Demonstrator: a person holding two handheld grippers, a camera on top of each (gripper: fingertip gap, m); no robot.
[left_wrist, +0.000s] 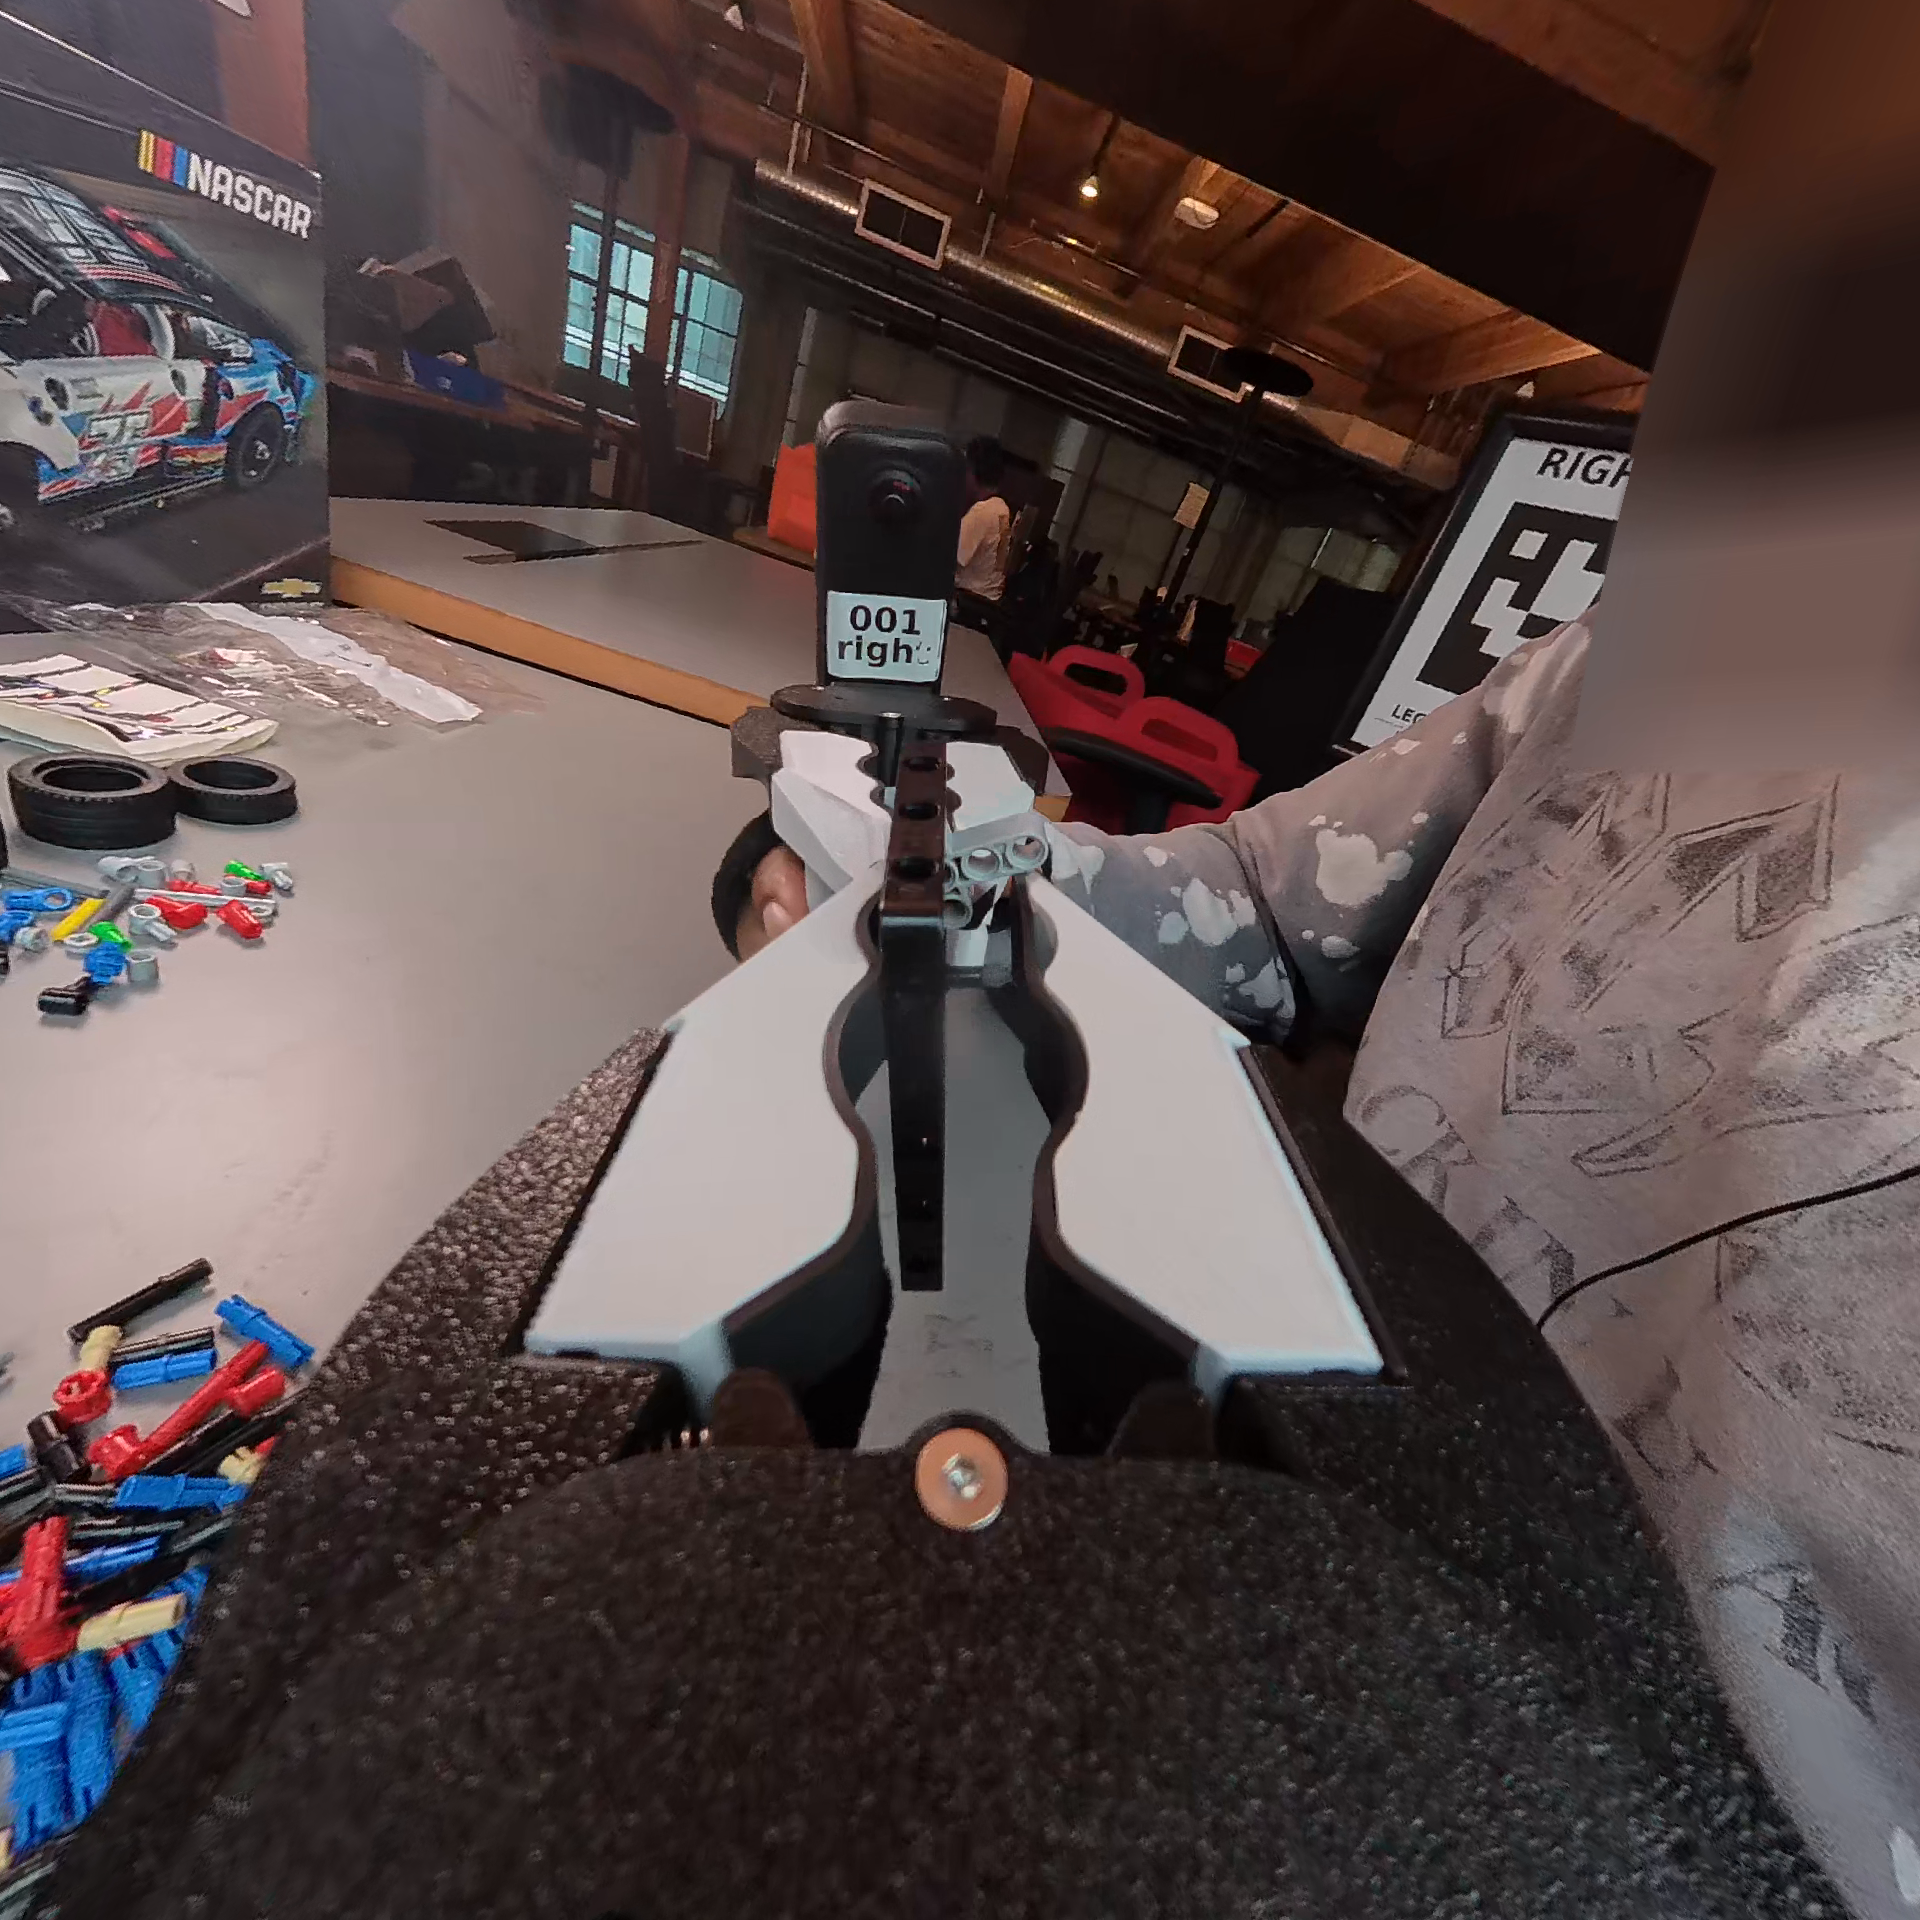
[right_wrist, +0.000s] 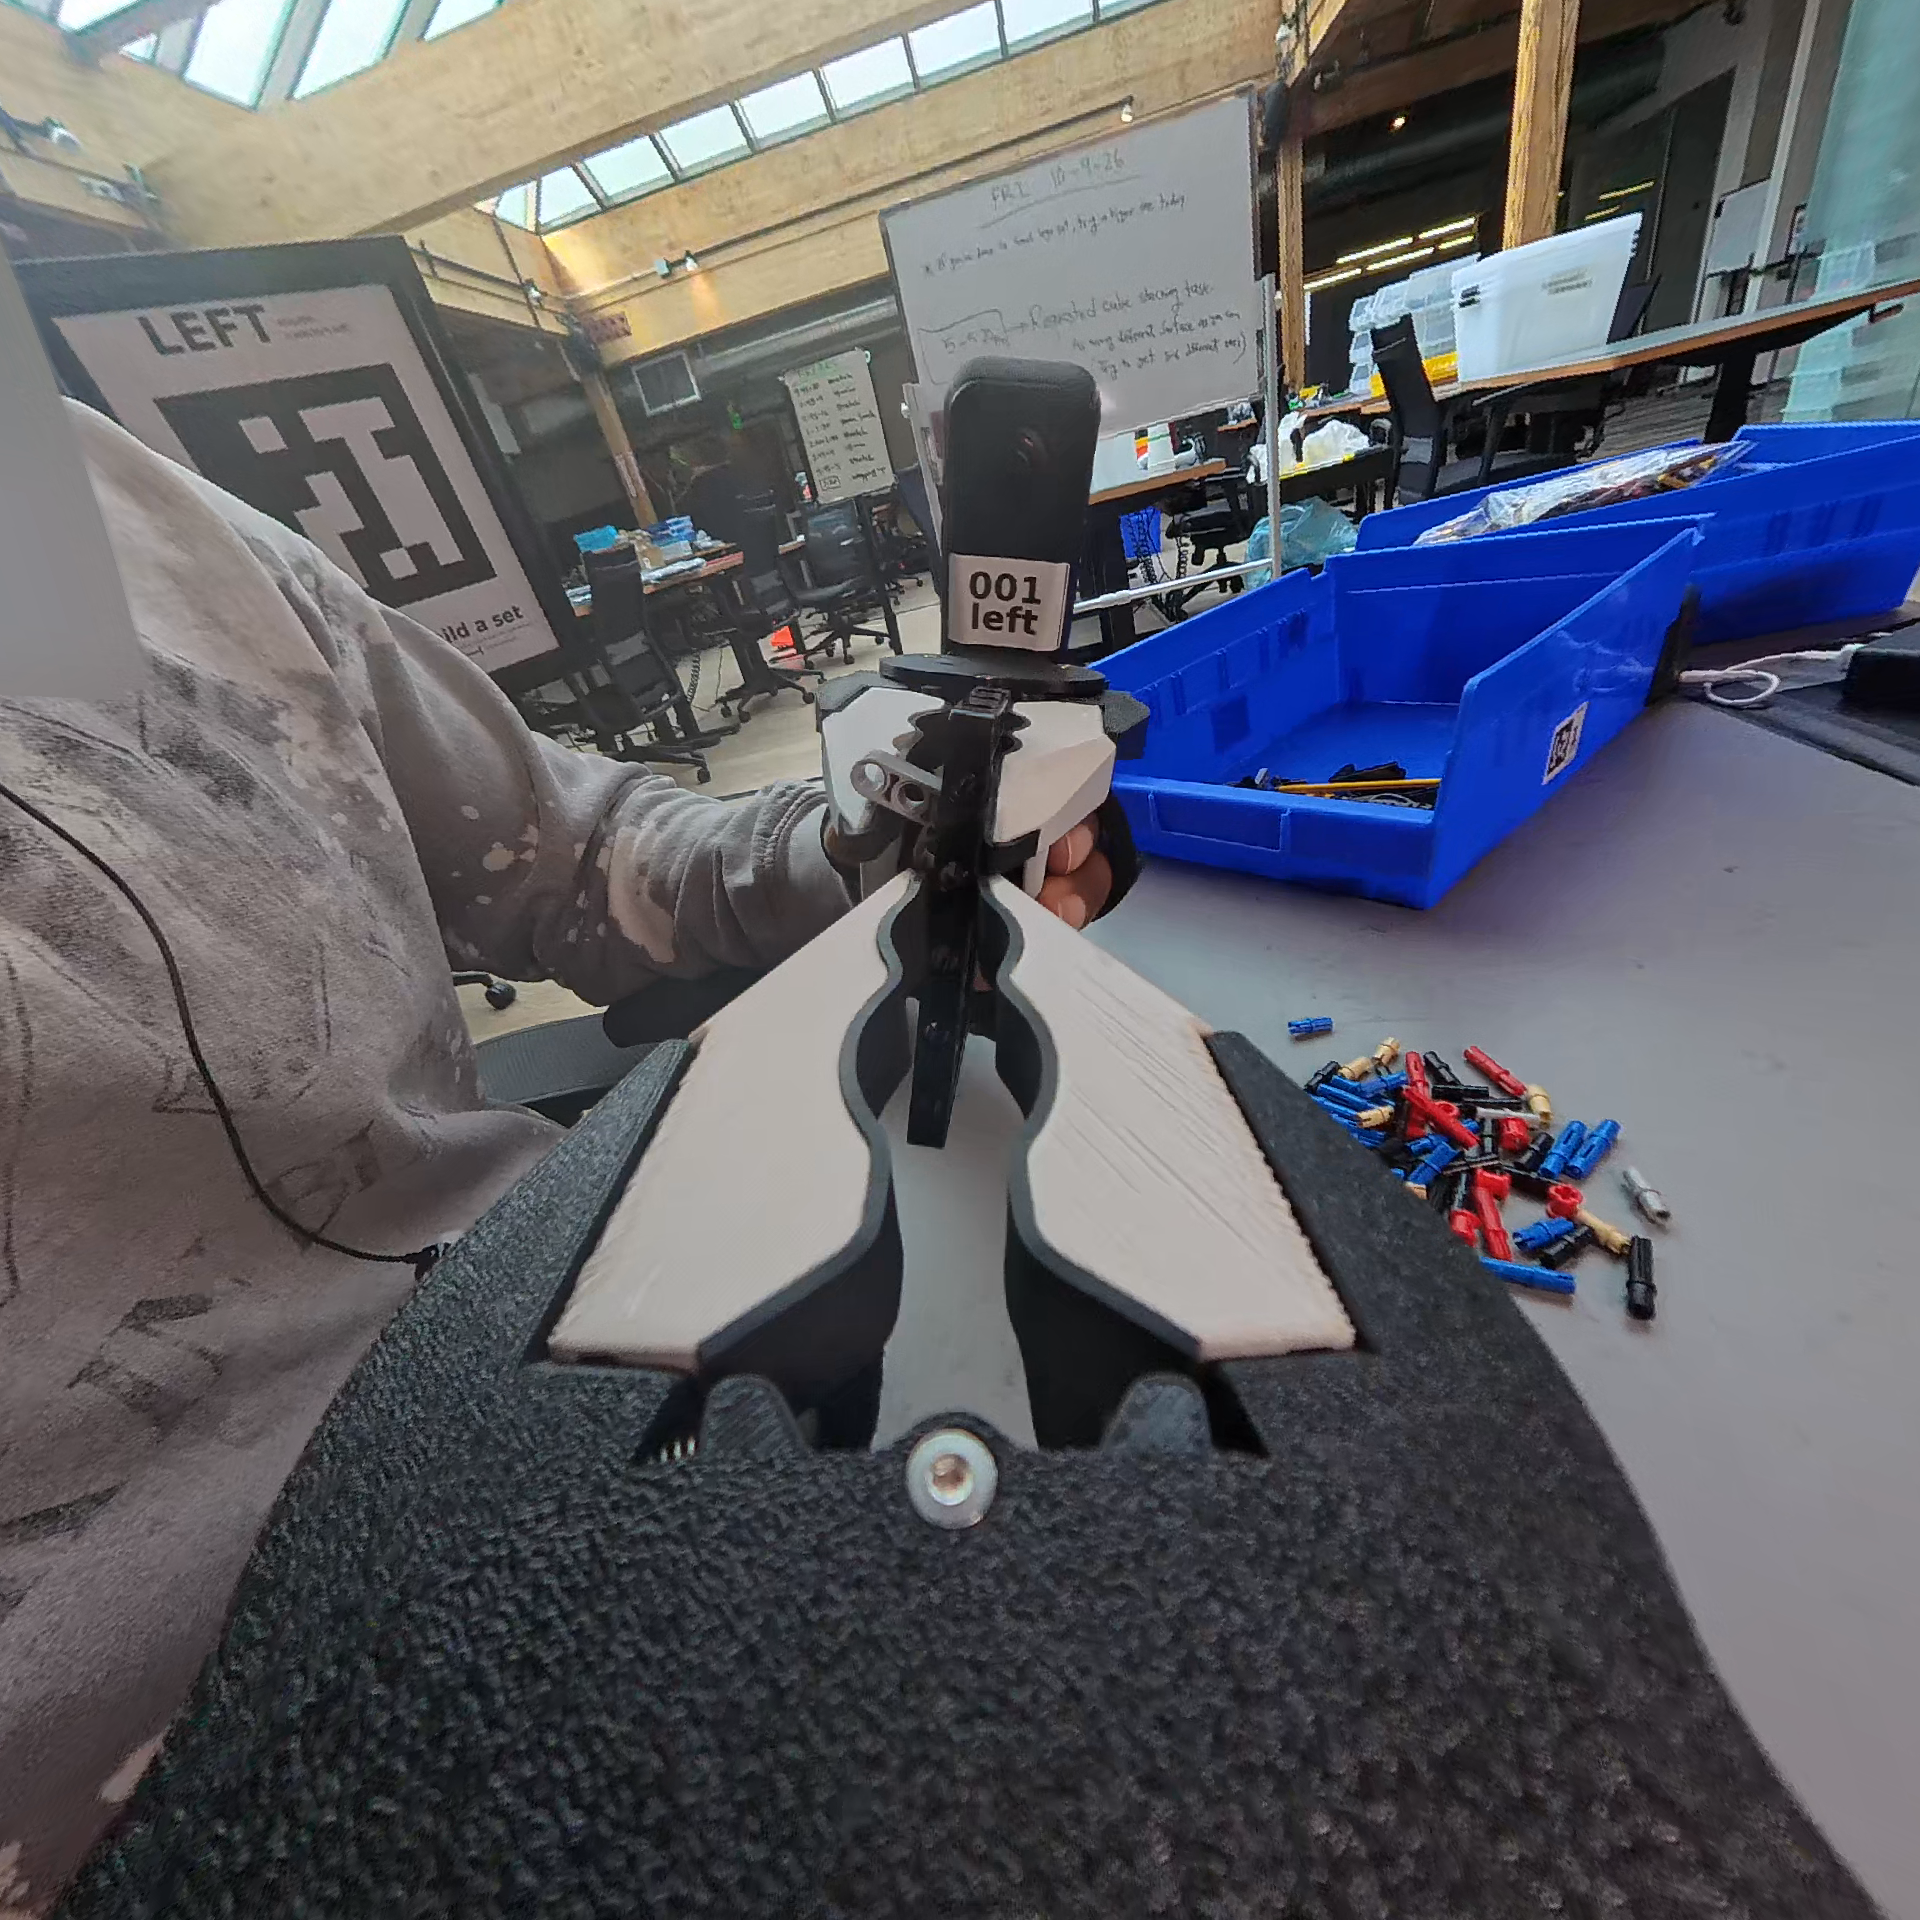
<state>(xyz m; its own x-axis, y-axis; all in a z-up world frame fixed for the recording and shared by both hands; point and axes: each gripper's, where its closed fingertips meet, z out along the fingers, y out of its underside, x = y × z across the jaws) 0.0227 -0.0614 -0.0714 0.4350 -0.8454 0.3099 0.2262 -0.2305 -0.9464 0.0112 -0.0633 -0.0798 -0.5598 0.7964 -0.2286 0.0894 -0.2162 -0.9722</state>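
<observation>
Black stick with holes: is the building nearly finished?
Not nearly. Done: one grey connector sits on the black beam. In hand: the left claw and right claw both pinch that beam. Left: two tyres and piles of loose pins lie unused on the table.

Right gripper (right_wrist: 951, 914) fingers (right_wrist: 810, 1060) closed on black perforated beam (right_wrist: 951, 997); left gripper (right_wrist: 966, 831) opposite, gripping same beam. Loose pins (right_wrist: 1475, 1153) on grey worktop (right_wrist: 1558, 966); blue bin (right_wrist: 1392, 727) behind.
</observation>
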